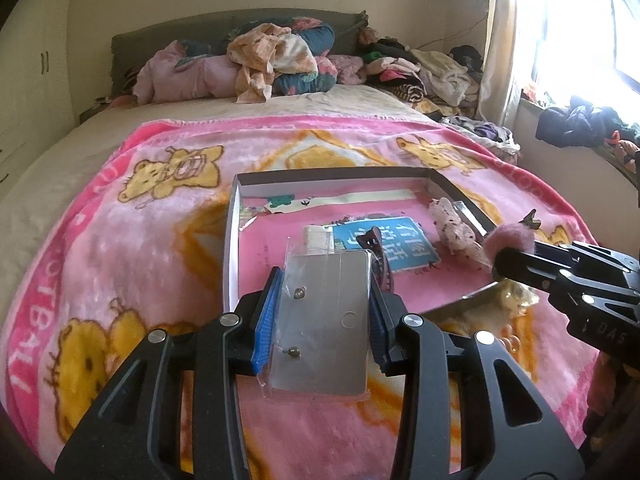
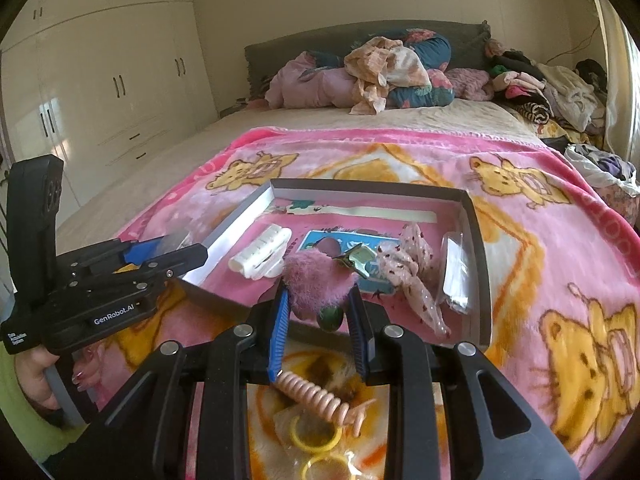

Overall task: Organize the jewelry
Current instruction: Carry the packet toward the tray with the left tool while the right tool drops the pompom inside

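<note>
My left gripper [image 1: 322, 316] is shut on a clear packet with a grey card of two small stud earrings [image 1: 326, 320], held just before the near rim of a shallow cardboard box lid [image 1: 230, 240] on the pink blanket. My right gripper [image 2: 320, 320] is shut on a pink fuzzy hair tie [image 2: 320, 278], held over the box's near edge; it also shows in the left wrist view [image 1: 510, 240]. Inside the box lie a white hair clip [image 2: 262, 258], a speckled pink scrunchie [image 2: 412, 270], a clear packet [image 2: 454, 276] and a dark claw clip [image 1: 374, 246].
A pink coiled hair tie [image 2: 316, 396] and yellow rings [image 2: 316, 436] lie on the blanket under my right gripper. Piled clothes and bedding [image 1: 276, 56] sit at the bed's head. Wardrobes [image 2: 112, 80] stand to the left, a bright window [image 1: 580, 20] to the right.
</note>
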